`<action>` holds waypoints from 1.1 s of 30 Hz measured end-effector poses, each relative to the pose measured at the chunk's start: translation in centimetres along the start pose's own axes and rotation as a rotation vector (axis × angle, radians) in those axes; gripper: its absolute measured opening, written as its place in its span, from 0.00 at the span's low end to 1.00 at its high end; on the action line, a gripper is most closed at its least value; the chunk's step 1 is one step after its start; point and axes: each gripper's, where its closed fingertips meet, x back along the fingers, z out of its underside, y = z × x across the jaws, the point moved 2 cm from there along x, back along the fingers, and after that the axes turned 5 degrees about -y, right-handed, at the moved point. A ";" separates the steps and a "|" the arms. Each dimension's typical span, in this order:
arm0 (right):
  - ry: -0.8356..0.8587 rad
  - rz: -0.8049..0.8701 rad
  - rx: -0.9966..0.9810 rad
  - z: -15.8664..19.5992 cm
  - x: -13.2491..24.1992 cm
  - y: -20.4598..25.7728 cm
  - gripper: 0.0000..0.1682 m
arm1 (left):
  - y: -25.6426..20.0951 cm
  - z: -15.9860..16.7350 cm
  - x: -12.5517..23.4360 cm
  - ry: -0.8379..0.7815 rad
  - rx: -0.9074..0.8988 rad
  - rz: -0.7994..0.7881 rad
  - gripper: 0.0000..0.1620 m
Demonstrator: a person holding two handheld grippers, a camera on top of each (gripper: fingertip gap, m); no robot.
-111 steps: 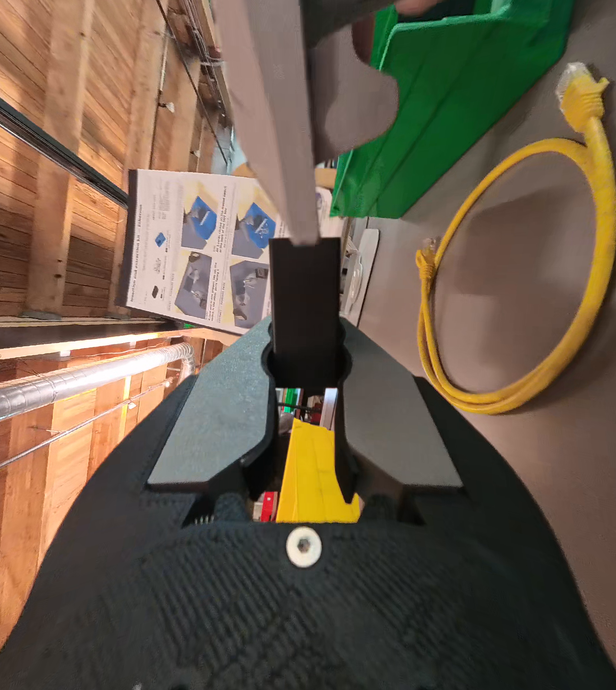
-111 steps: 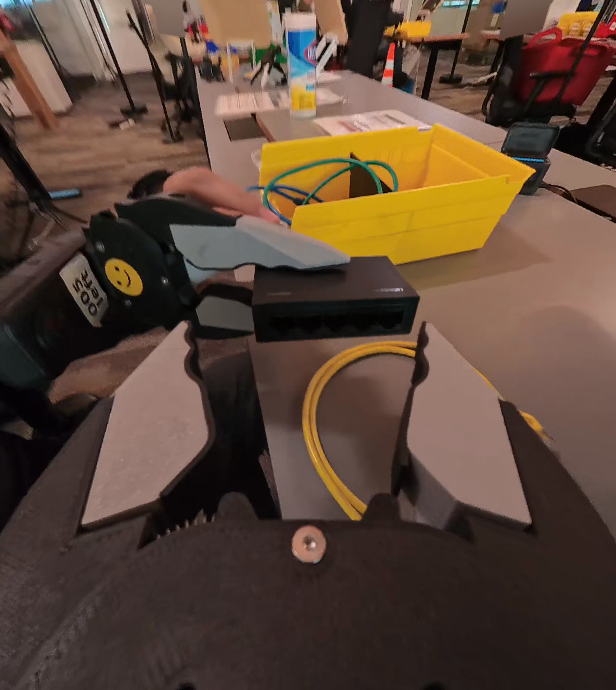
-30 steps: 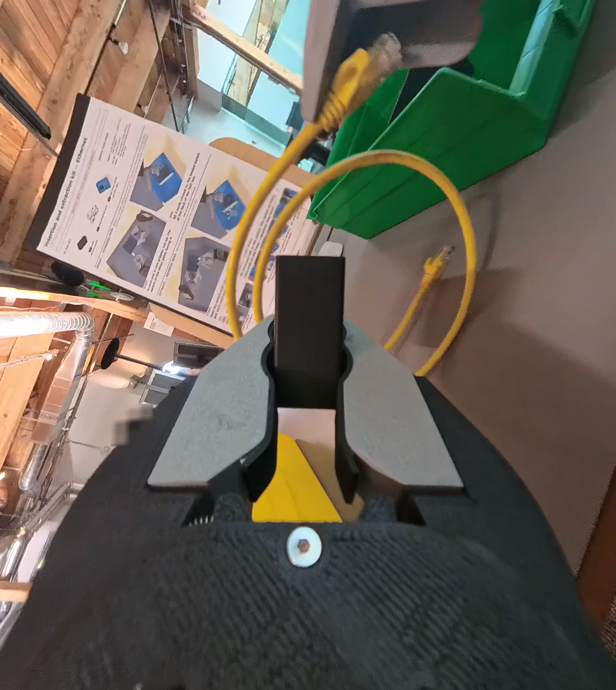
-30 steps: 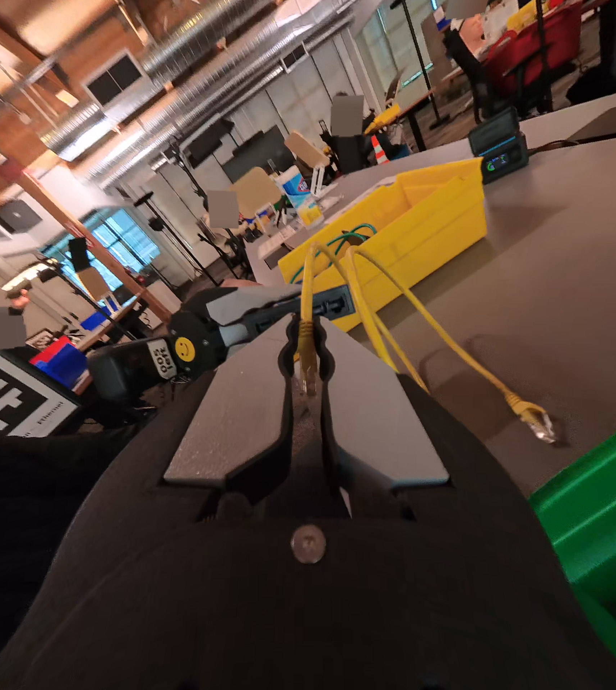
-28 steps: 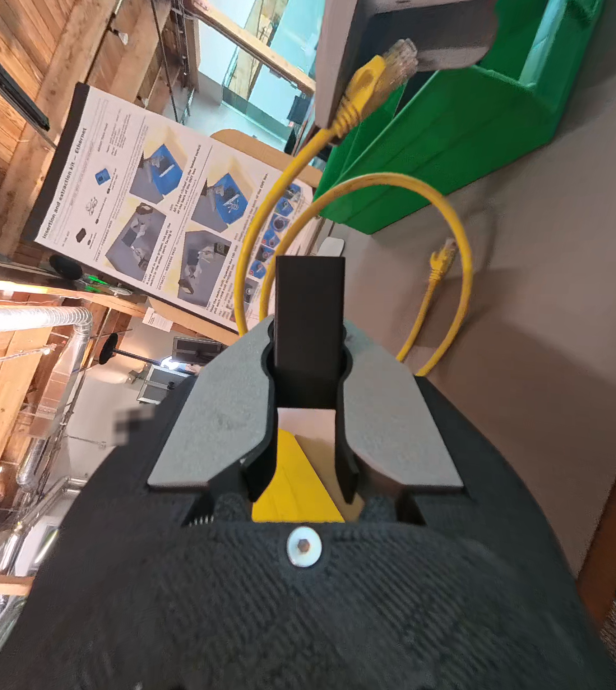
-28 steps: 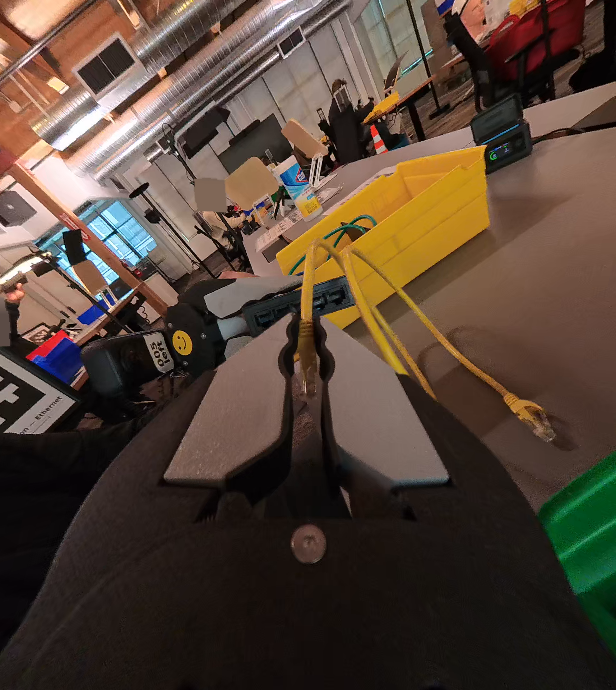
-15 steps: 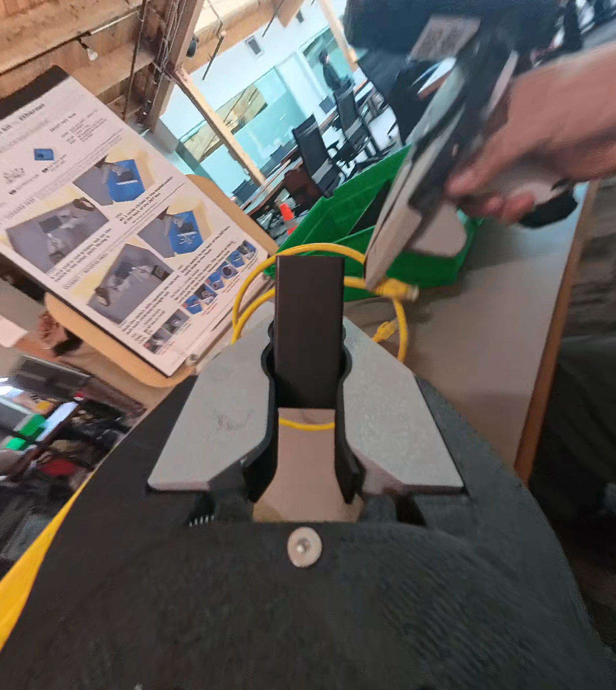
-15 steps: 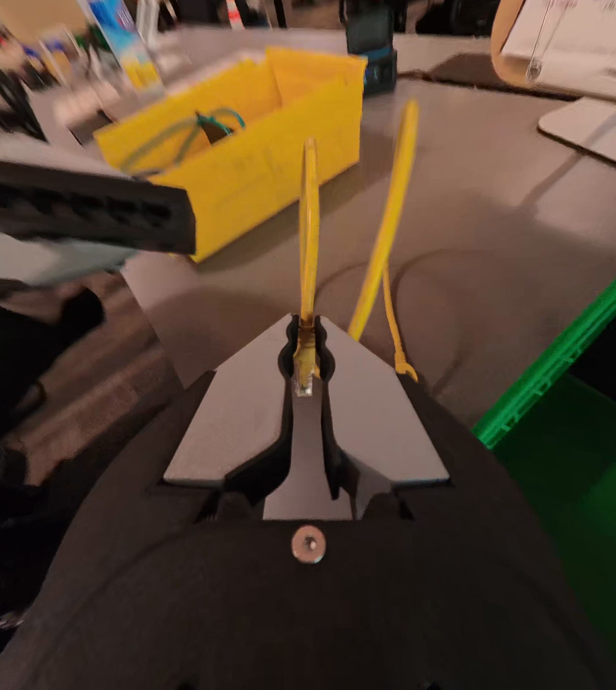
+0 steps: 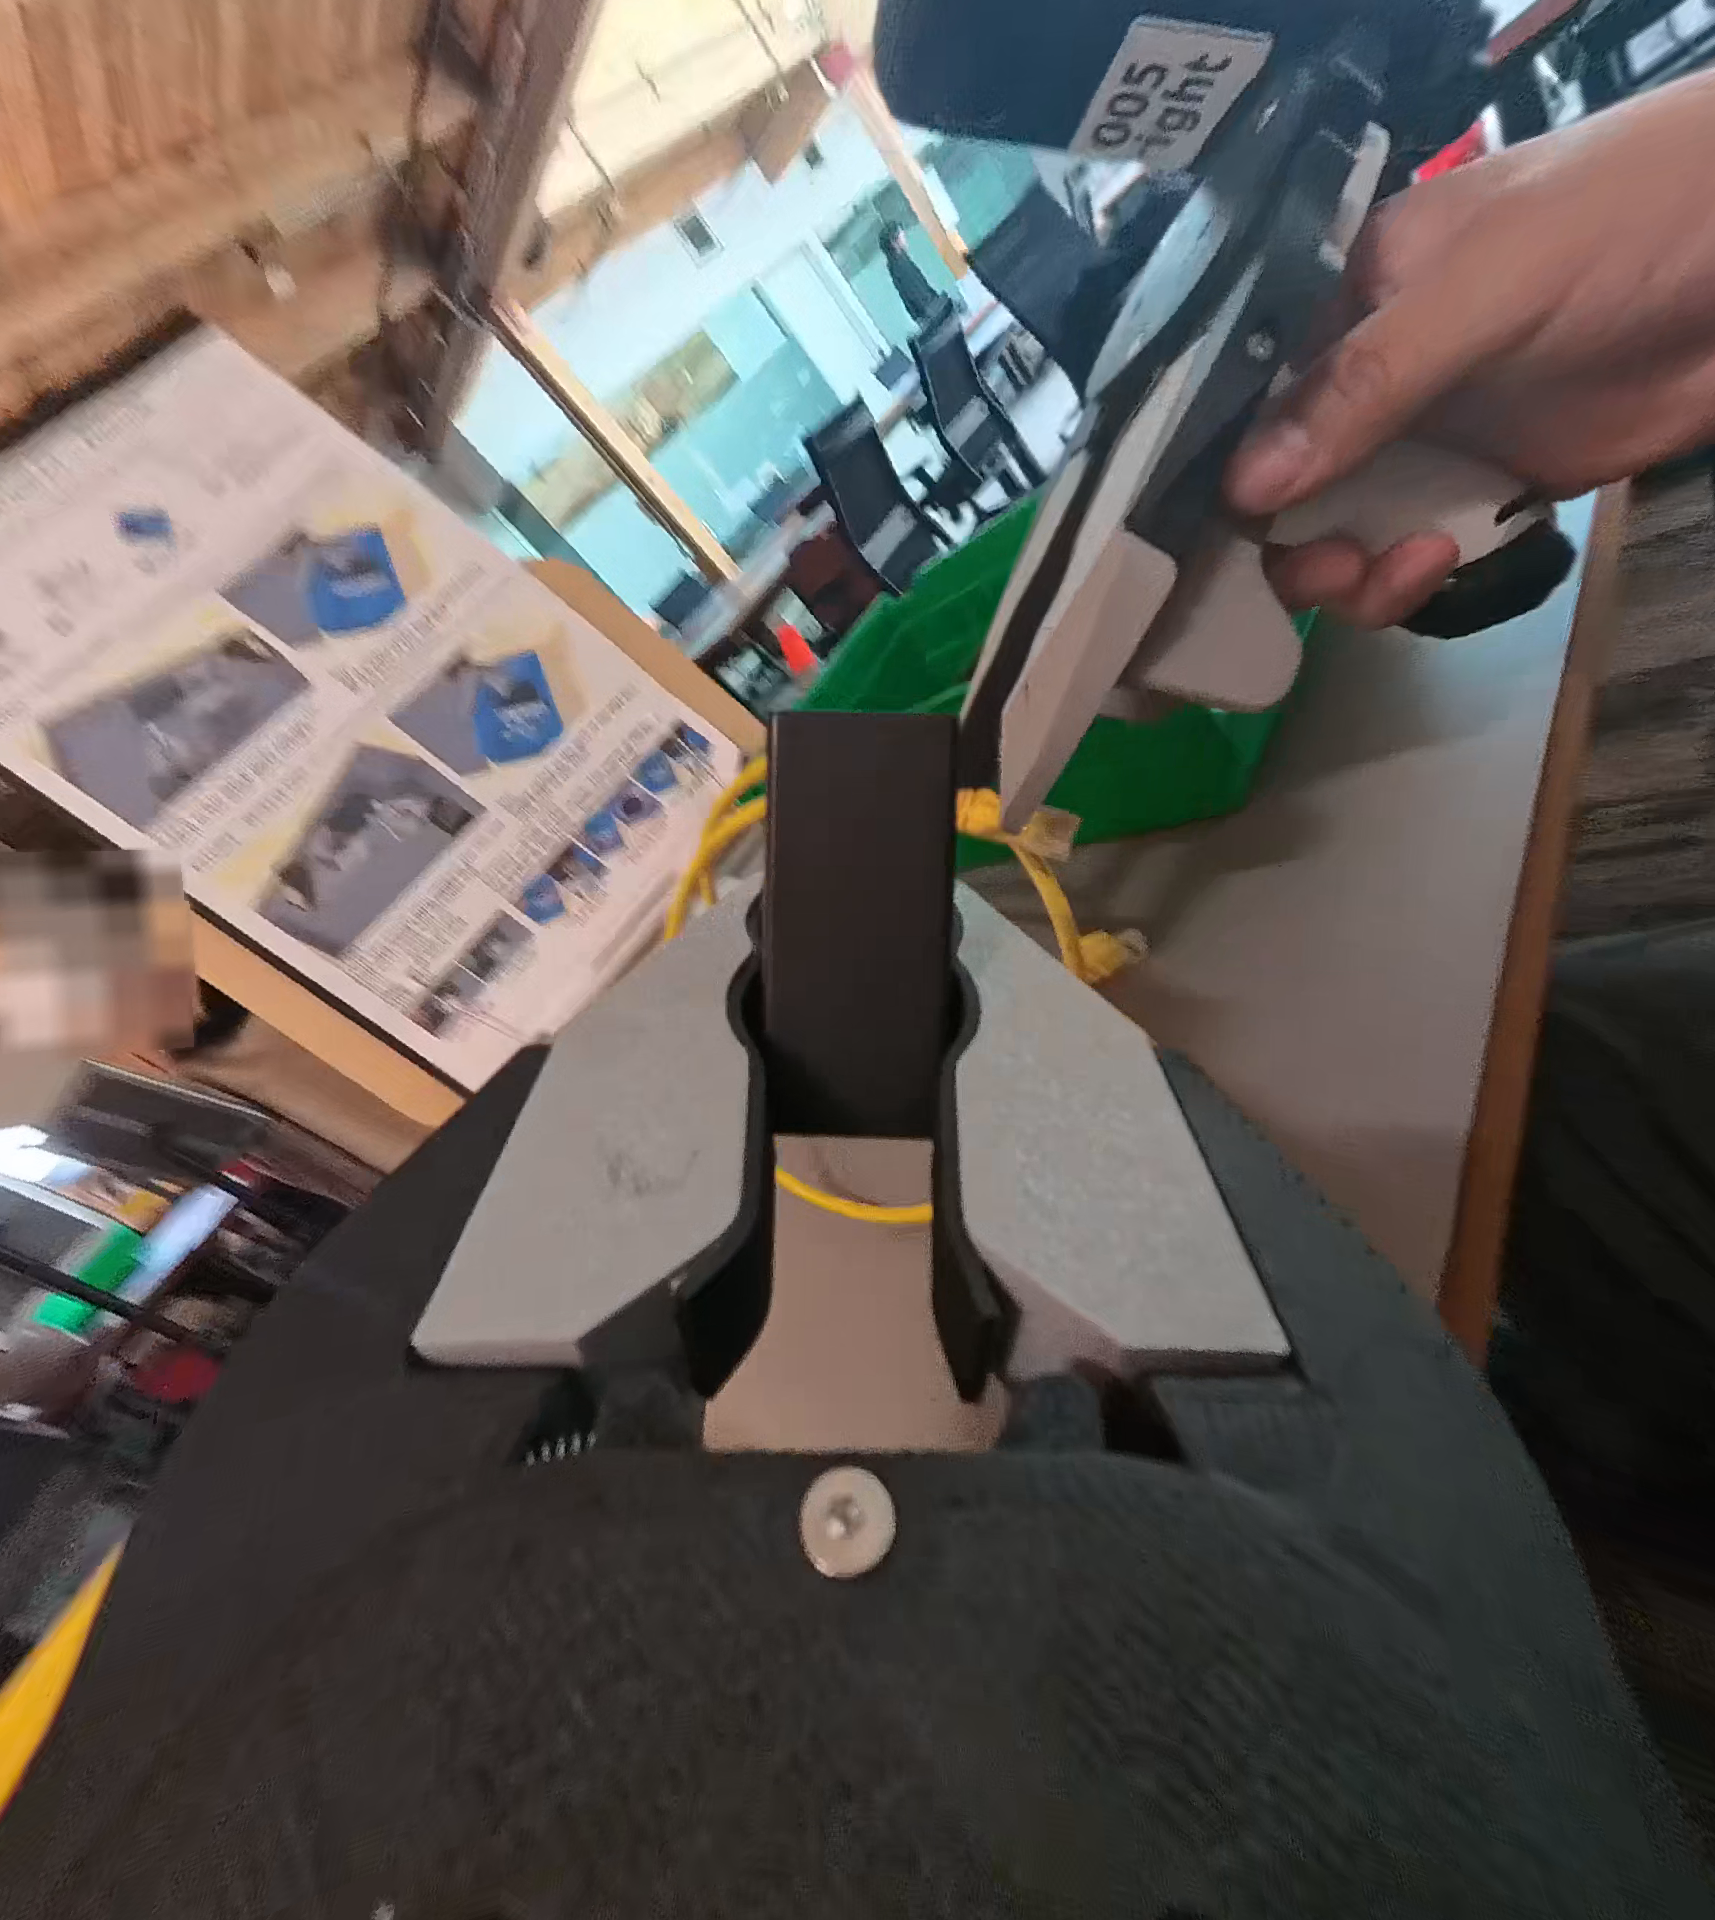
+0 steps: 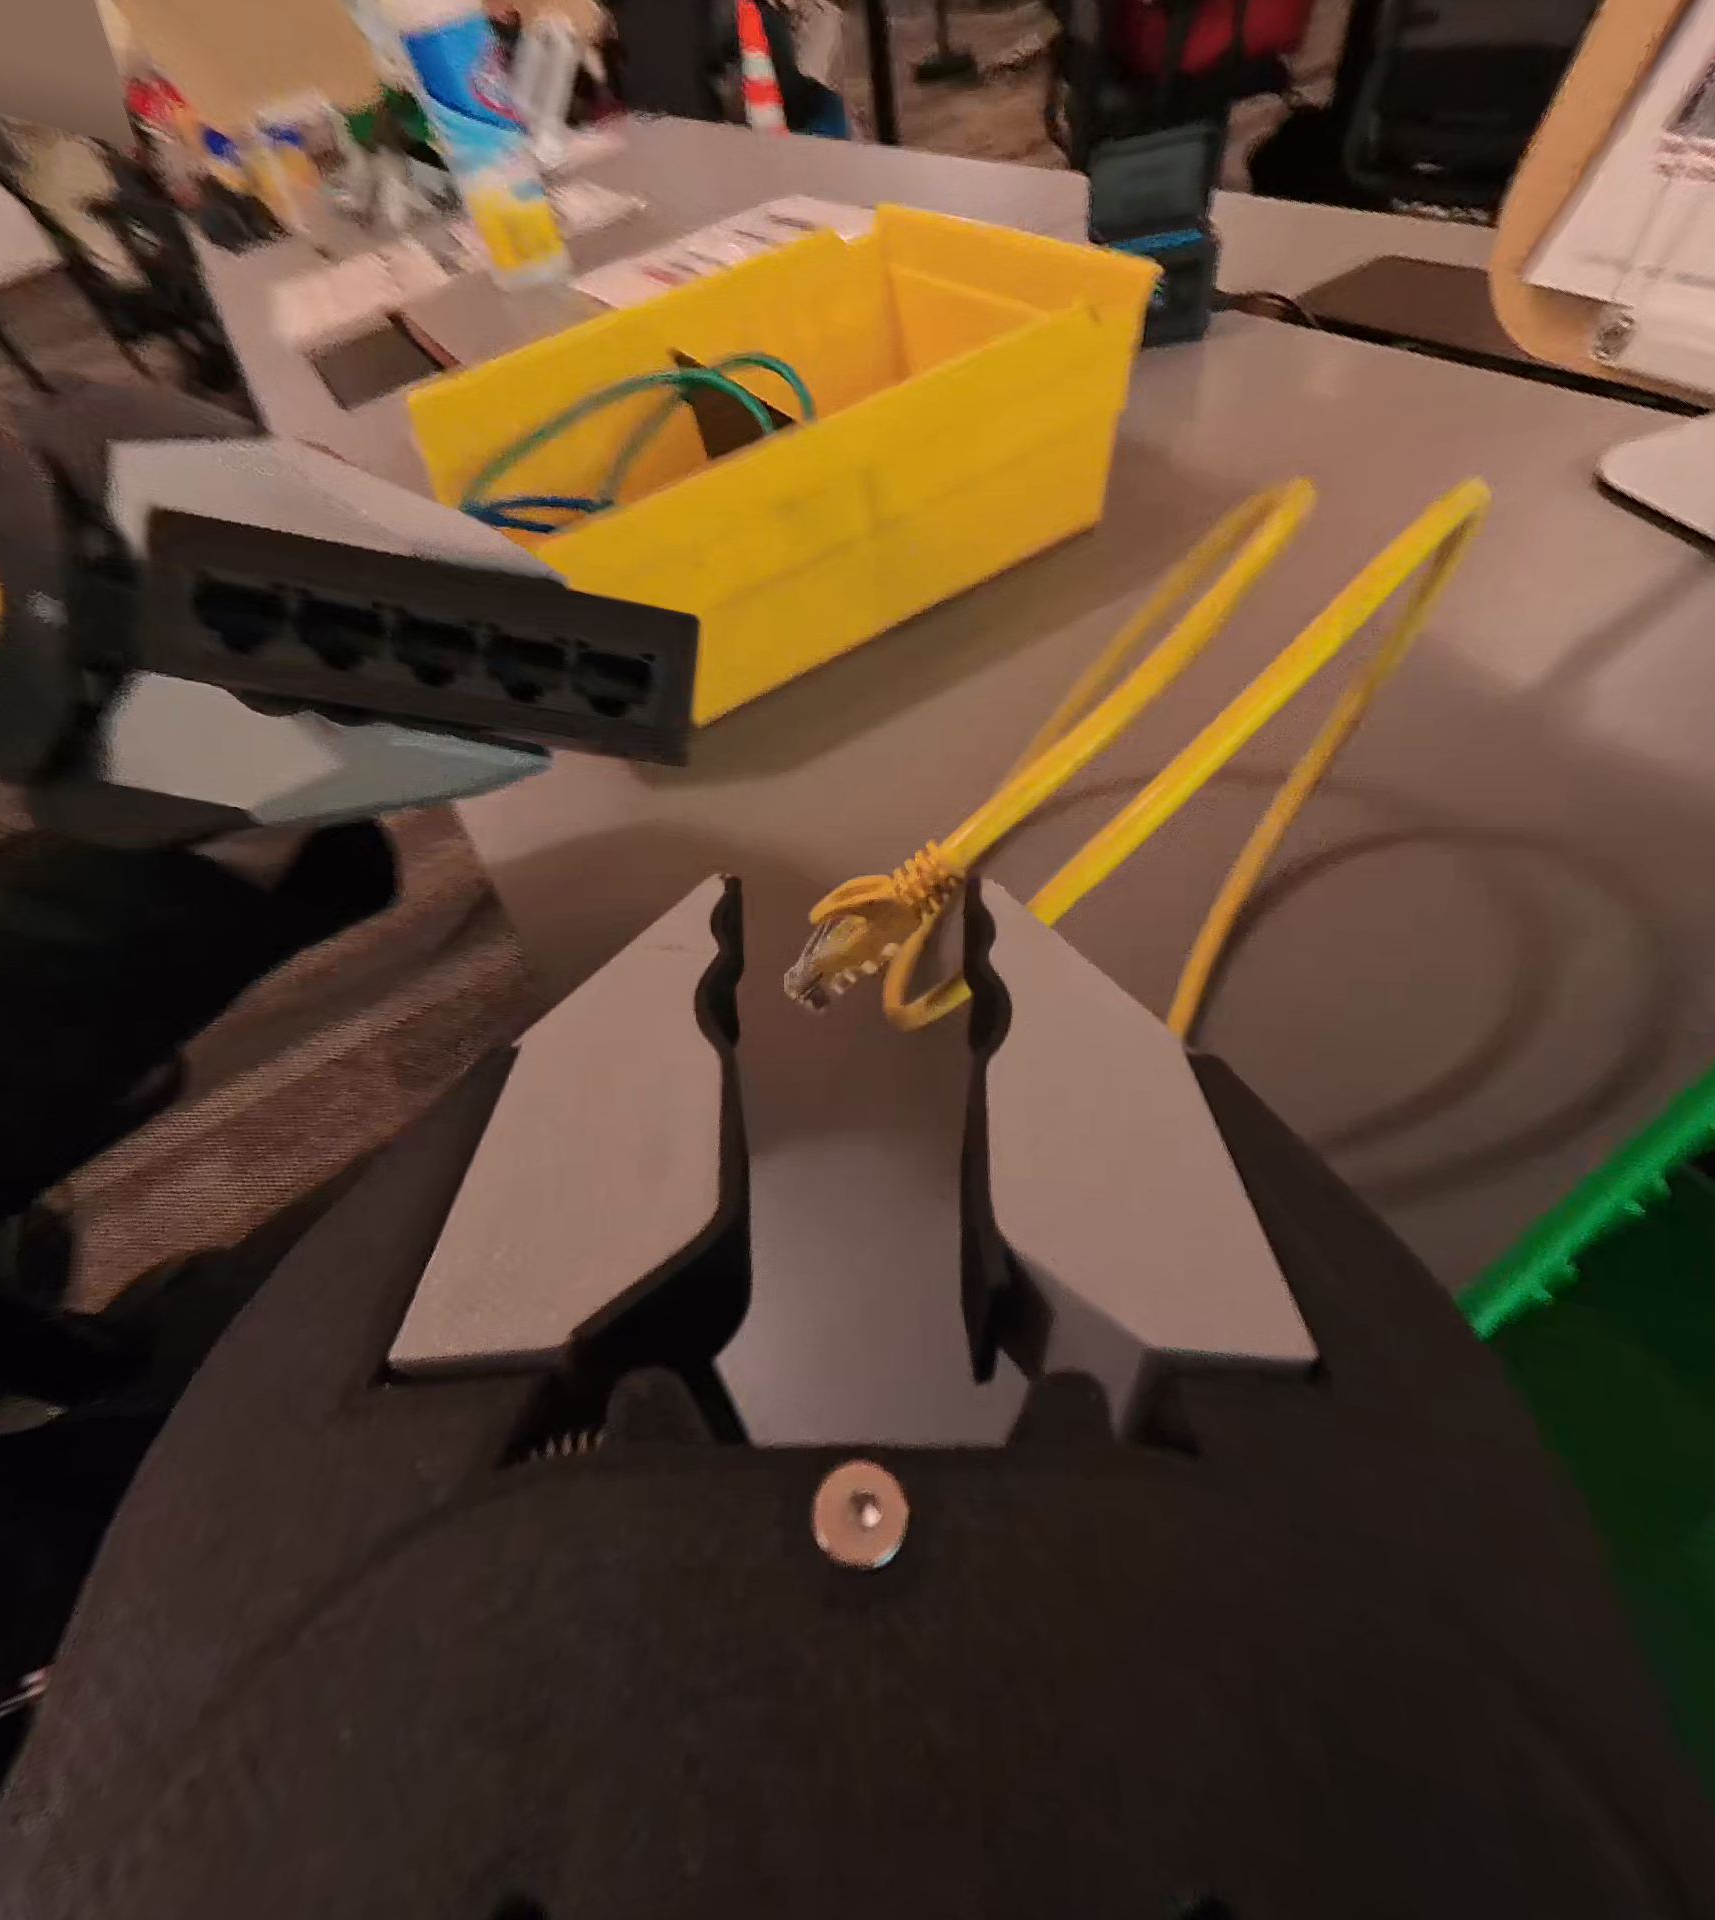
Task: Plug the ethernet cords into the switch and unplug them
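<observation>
At the far left of the right wrist view, the left claw (image 10: 313, 675) is clamped on the black switch (image 10: 417, 634), held in the air off the tabletop's (image 10: 1455, 727) left edge with its row of 5 empty ports facing right. Behind it, farther in, stands a yellow bin (image 10: 832, 436) with green and blue cords coiled inside.

In the middle, the right claw (image 10: 848, 935) has its fingers apart, and the yellow cord's plug (image 10: 837, 951) sits loose in the gap, tilted with its clear tip toward the left and its boot touching or just beside the right finger; I cannot tell which. Nothing grips it. The yellow cord (image 10: 1248, 675) loops up and away to the right, then comes back down to the tabletop. In the left wrist view a second plug end (image 9: 1102, 951) lies on the tabletop near the green bin (image 9: 1144, 758).

The risk, as I judge it, is the unheld plug: the springy loop may swing or drop it before the fingers close, or they may close on it crooked, so the tip would miss the port or the latch tab would be crushed. The switch is only pinched at 1 end, so a hard push could twist it in the left claw.
</observation>
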 end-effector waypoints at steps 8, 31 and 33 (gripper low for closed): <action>0.055 0.043 0.207 0.6 -0.1 -0.1 0.39 | -1.9 1.2 0.7 0.141 0.656 0.371 0.16; 0.107 0.530 0.376 -0.7 2.3 -4.7 0.36 | 0.4 1.9 1.1 -0.021 1.177 0.436 0.16; 0.114 0.570 0.489 -1.5 2.8 -3.9 0.34 | 0.3 1.5 1.1 -0.036 1.184 0.447 0.16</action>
